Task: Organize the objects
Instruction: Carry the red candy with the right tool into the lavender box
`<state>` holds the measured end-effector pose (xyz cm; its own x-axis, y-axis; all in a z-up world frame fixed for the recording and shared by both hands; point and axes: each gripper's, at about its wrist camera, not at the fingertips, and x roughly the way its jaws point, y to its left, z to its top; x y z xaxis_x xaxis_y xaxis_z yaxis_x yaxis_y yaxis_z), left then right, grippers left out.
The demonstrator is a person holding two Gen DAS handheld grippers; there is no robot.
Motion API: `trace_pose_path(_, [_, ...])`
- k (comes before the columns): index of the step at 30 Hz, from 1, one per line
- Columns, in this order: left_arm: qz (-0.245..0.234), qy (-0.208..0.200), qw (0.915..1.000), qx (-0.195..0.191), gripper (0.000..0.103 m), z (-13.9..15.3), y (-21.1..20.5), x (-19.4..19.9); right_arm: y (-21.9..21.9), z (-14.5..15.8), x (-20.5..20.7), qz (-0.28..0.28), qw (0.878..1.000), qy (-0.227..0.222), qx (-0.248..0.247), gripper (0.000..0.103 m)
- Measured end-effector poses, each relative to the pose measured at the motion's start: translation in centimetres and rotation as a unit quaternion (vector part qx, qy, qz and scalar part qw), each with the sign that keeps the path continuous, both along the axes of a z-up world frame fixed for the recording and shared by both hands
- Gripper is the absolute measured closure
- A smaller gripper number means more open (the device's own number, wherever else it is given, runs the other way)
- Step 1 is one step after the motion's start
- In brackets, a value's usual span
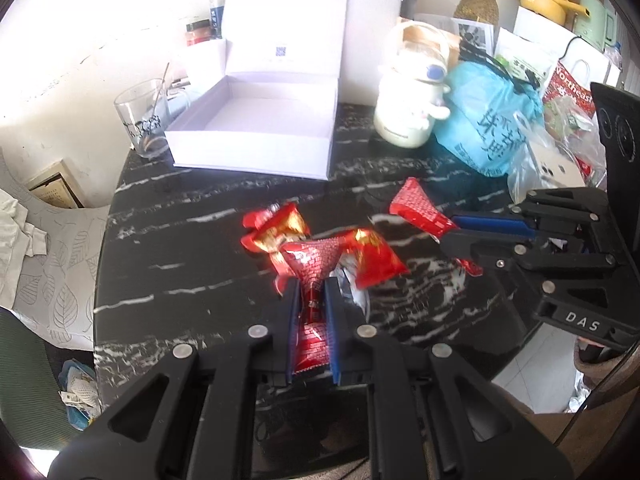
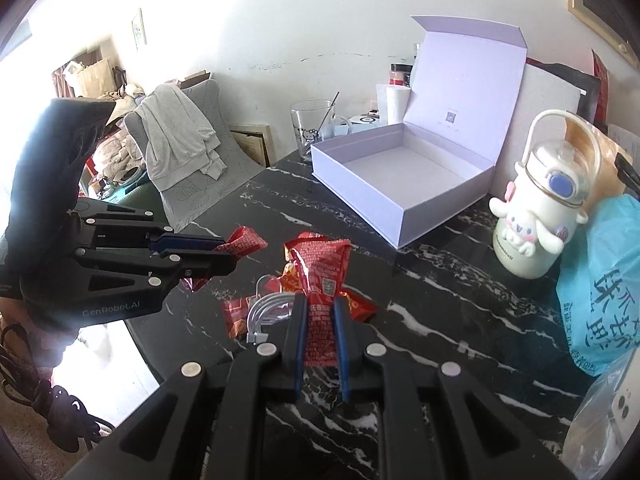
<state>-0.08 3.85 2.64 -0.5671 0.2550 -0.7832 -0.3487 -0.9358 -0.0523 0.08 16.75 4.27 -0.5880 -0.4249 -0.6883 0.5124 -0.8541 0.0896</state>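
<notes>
My left gripper (image 1: 312,286) is shut on a red brick-patterned snack packet (image 1: 314,264), held above the black marble table (image 1: 200,240). My right gripper (image 2: 320,302) is shut on another red packet (image 2: 320,276), also lifted. Each gripper shows in the other's view: the right gripper (image 1: 452,232) with its packet (image 1: 420,206), the left gripper (image 2: 224,250) with its packet (image 2: 244,240). More red-and-gold packets (image 1: 280,228) (image 2: 360,306) lie on the table below them. An open white box (image 1: 256,128) (image 2: 404,176) stands empty behind, lid up.
A coiled white cable (image 2: 268,308) lies among the packets. Left of the box stands a glass mug with a spoon (image 1: 142,116). A white cartoon bottle (image 2: 536,216), a blue bag (image 2: 604,280) and a clear plastic bag (image 1: 548,160) crowd the right. A draped chair (image 2: 184,152) sits past the table's edge.
</notes>
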Motion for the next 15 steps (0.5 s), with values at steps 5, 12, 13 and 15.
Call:
trace_pose_path(5, [0.009, 0.011, 0.9999, -0.007, 0.091, 1.3, -0.2, -2.6, 0.2, 0.9, -2.4, -0.004, 1.0, 0.006, -0.003, 0.091])
trace_pose_path(12, [0.018, 0.015, 0.9996, -0.019, 0.091, 2.4, -0.3, -6.8, 0.5, 1.2, -6.3, -0.019, 1.0, 0.008, -0.002, 0.091])
trace_pose_path(13, [0.019, 0.016, 0.9995, -0.02, 0.091, 2.5, -0.3, -7.4, 0.5, 1.2, -6.8, -0.022, 1.0, 0.009, -0.001, 0.091])
trace_pose_path(15, [0.019, 0.018, 0.9994, -0.022, 0.091, 2.6, -0.2, -8.5, 0.5, 1.4, -7.9, -0.026, 1.0, 0.011, 0.002, 0.091])
